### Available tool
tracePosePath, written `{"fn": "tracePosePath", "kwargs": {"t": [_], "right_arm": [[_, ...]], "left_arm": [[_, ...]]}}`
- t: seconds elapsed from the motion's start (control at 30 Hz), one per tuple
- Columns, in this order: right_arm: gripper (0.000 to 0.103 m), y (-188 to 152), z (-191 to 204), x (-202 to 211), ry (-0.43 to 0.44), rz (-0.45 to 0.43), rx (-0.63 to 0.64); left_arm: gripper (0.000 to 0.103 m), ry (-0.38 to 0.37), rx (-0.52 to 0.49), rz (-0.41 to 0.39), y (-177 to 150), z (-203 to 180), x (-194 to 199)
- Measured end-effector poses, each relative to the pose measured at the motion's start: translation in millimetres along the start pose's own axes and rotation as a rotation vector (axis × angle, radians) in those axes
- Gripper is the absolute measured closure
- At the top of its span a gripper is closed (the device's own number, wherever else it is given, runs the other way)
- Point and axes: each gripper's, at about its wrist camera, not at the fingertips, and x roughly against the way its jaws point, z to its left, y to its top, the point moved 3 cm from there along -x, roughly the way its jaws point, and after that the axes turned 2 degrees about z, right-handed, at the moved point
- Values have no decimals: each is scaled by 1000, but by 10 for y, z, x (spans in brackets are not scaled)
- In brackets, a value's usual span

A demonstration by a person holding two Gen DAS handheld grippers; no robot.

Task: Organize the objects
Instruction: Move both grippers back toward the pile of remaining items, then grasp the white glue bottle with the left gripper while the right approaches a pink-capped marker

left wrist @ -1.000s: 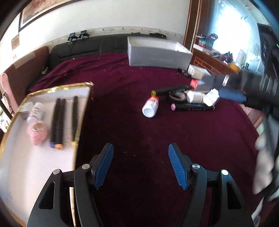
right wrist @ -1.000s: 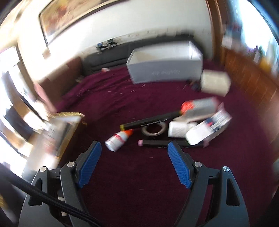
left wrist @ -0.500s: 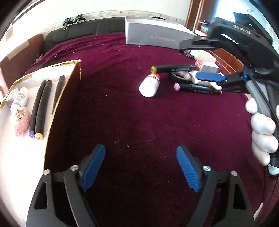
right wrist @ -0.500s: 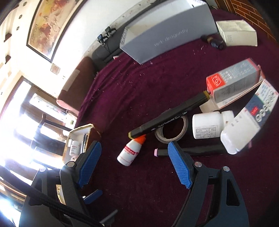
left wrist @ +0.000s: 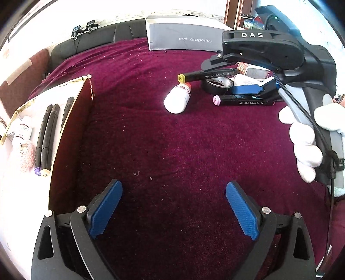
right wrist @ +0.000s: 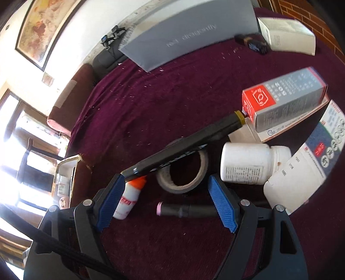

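A dark red cloth [left wrist: 172, 140] covers the big flat top. At the far side is a white wall [right wrist: 90, 32] with a framed picture [right wrist: 49, 28]. Bright light comes through a window [right wrist: 25, 155] on the left. A brick wall [right wrist: 306, 13] stands far right.

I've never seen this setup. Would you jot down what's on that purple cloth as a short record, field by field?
surface: purple cloth
tray: left side, holds three dark markers and a small bottle
loose pile: yellow-capped marker resting across tape roll, pink-capped marker, white bottle
left hand-held gripper: open, its jaws have just been opening, nothing between them
right hand-held gripper: open, over the pile
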Motion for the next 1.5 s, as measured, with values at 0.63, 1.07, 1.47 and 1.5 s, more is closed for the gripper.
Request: {"fn": "tracePosePath", "kwargs": {"t": [0.63,1.07,1.47,1.5], "right_arm": [[21,-703,-39,351,257,3,23],[20,-591,-184,694,417,-138,-46],[20,-513,-439,946,467,-240,-134],[20,-506,-464,951,477,-245,-145]], "left_arm": [[6,6,-13,7,-5,-24,-17],[5,-88,8,-25,72,-20,125],[4,154,-139,-96,1009,-139,-371],[4,161,-149,-100,1040,-154,-443]]}}
